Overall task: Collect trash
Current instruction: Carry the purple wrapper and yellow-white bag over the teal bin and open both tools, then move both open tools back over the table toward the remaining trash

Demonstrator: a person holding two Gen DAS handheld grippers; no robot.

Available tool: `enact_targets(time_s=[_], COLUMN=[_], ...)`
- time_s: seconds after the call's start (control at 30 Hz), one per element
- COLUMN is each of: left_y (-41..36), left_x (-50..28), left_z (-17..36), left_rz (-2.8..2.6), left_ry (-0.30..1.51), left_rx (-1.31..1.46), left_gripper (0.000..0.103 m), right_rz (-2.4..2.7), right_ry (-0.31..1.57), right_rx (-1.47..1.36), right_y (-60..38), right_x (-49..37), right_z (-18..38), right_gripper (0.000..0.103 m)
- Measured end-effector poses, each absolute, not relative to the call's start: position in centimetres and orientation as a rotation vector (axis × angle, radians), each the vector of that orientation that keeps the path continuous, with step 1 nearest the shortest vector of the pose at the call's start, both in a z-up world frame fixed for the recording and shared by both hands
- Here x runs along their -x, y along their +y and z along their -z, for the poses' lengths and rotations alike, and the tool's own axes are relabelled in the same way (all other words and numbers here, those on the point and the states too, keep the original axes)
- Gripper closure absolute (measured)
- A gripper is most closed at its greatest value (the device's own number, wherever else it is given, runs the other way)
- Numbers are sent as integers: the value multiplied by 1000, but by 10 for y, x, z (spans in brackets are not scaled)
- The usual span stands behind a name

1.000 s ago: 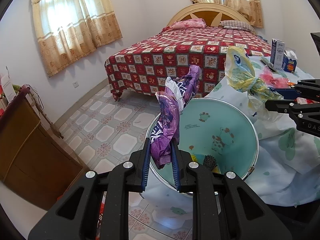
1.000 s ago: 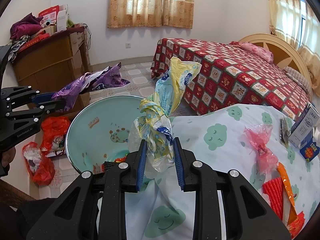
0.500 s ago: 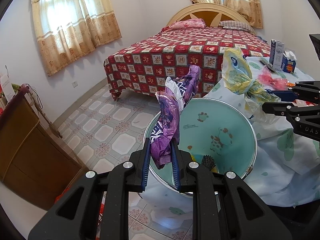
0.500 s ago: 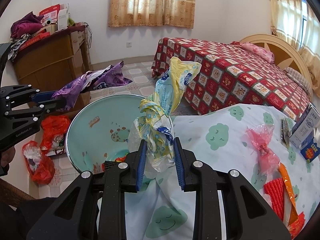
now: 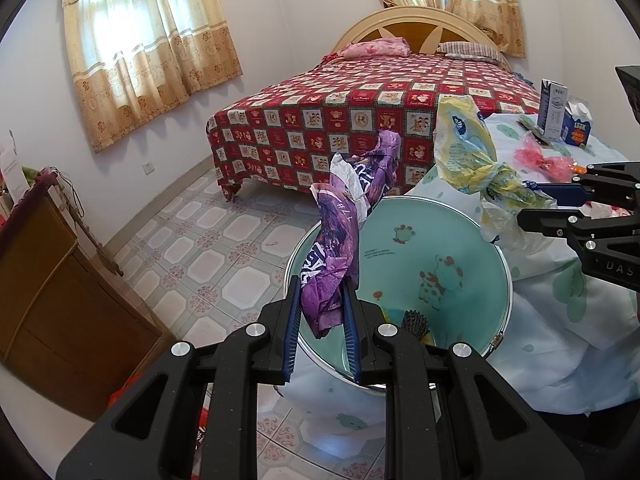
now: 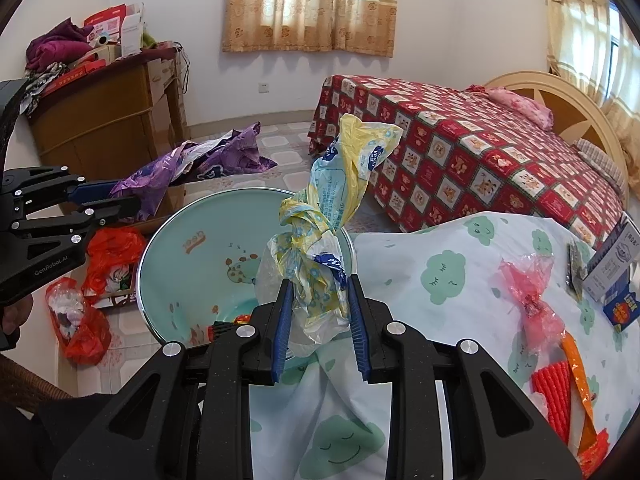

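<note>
Trash is held in both grippers above the teal basin [image 5: 460,248]. The left gripper [image 5: 322,316] pinches a purple wrapper [image 5: 336,248] between its blue pads; the wrapper stands up from the fingers and leans over the near rim of the basin. The right gripper [image 6: 320,320] pinches a yellow and blue plastic bag [image 6: 324,240], twisted in the middle, with its lower clear part squeezed between the pads and its top rising above the basin's edge.

Only the right wrist view shows the red plastic bags [image 6: 108,256] on the floor beside the basin, the cluttered top of the wooden cabinet [image 6: 108,120], and the orange strip [image 6: 576,372] with a red ribbed piece [image 6: 554,396] on the cloud-pattern cloth [image 6: 440,280]. Only the left wrist view shows both cartons [image 5: 564,116] whole at the far side of that cloth. The pink wrapper [image 6: 528,292] lies on the cloth in both views.

Inside the basin some small things lie at the bottom, but the gripper bodies cover most of them, so I cannot tell what they are. In the right wrist view, the cartons are cut off by the edge of the picture. A part of the person's hand [image 6: 14,316] shows at the left edge of the right wrist view, mostly hidden.
</note>
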State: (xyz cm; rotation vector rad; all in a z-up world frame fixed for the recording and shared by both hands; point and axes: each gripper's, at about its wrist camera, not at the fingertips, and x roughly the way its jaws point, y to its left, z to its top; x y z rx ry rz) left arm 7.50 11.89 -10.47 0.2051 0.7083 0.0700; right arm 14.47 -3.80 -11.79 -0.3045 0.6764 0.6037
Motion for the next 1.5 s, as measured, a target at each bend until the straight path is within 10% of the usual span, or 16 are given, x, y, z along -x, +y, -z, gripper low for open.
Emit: enact_targets(time_s=[0.17, 0.27, 1.5], left_y=[115, 111, -95], left_x=[-74, -73, -81], left_z=[106, 107, 116], left_rz=[-57, -54, 251], left_ry=[705, 698, 678], left_rx=[-208, -210, -332], left_gripper=[78, 53, 40], right_rz=[-624, -620, 39], right_ry=[674, 664, 589], right_rx=[305, 296, -159], right_y=[-35, -35, -342], right_x=[-143, -143, -7], right_z=[119, 120, 133], right_gripper=[70, 54, 33])
